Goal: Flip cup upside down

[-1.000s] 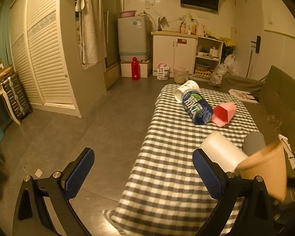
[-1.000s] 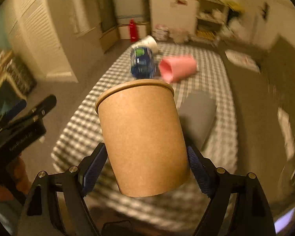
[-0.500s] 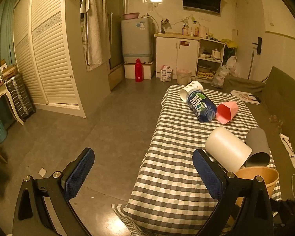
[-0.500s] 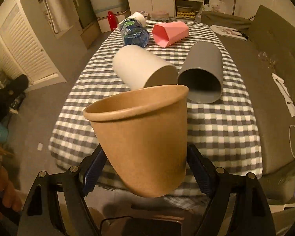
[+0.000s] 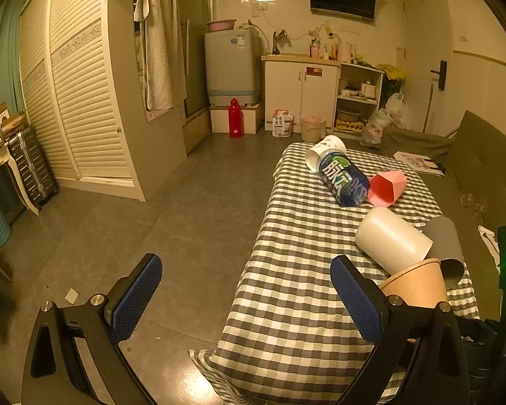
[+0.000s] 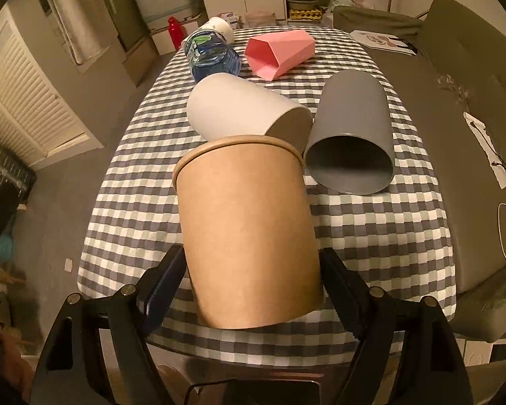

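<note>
A brown paper cup point(image 6: 249, 233) is held between the fingers of my right gripper point(image 6: 251, 278), which is shut on it. The cup points its rim away from the camera, over the near end of the checked table point(image 6: 381, 233). In the left wrist view the same cup point(image 5: 416, 283) shows at the table's near right, partly behind my right finger. My left gripper point(image 5: 246, 300) is open and empty, held beside the table's left edge above the floor.
Several cups lie on their sides on the table: a white one point(image 6: 239, 109), a grey one point(image 6: 352, 135), a pink one point(image 6: 280, 52), a blue-labelled one point(image 6: 212, 55). A sofa point(image 6: 472, 77) runs along the right. Open floor point(image 5: 135, 229) lies left.
My right gripper has tipped the brown cup: its open mouth faced up and toward the camera half a second ago, now the rim faces away. The left gripper has barely moved.
</note>
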`<state>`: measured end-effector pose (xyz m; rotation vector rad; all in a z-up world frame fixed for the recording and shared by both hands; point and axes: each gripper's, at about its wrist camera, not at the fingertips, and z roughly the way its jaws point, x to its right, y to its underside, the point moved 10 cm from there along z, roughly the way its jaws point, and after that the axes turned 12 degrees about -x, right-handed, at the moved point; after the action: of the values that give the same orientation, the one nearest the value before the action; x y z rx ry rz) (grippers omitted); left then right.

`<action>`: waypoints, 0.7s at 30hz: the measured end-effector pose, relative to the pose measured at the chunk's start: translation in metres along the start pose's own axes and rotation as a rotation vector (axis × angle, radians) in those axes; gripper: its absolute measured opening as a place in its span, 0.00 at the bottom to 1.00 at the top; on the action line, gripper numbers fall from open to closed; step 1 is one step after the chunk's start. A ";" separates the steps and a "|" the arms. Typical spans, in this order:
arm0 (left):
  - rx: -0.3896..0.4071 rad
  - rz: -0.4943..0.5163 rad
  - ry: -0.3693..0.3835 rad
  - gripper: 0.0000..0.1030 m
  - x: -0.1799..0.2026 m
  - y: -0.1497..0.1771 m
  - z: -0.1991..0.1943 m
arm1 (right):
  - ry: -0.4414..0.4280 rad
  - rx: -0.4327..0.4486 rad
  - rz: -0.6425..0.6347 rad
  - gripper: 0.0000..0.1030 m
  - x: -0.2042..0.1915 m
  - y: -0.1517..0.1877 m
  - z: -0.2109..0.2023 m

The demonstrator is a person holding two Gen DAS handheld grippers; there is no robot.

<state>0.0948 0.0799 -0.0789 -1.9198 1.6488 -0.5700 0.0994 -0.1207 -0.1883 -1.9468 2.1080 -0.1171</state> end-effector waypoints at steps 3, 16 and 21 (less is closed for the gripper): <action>-0.006 0.004 -0.004 1.00 0.000 0.002 0.002 | -0.019 0.001 -0.015 0.80 -0.003 0.004 -0.004; -0.016 0.016 0.031 1.00 0.029 0.018 -0.011 | 0.051 0.199 -0.091 0.92 0.040 0.003 -0.077; -0.025 0.020 0.063 1.00 0.057 0.027 -0.019 | 0.079 0.274 -0.119 0.92 0.065 -0.008 -0.103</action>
<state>0.0715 0.0187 -0.0833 -1.9198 1.7199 -0.6104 0.0772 -0.1982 -0.0962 -1.9271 1.9037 -0.4870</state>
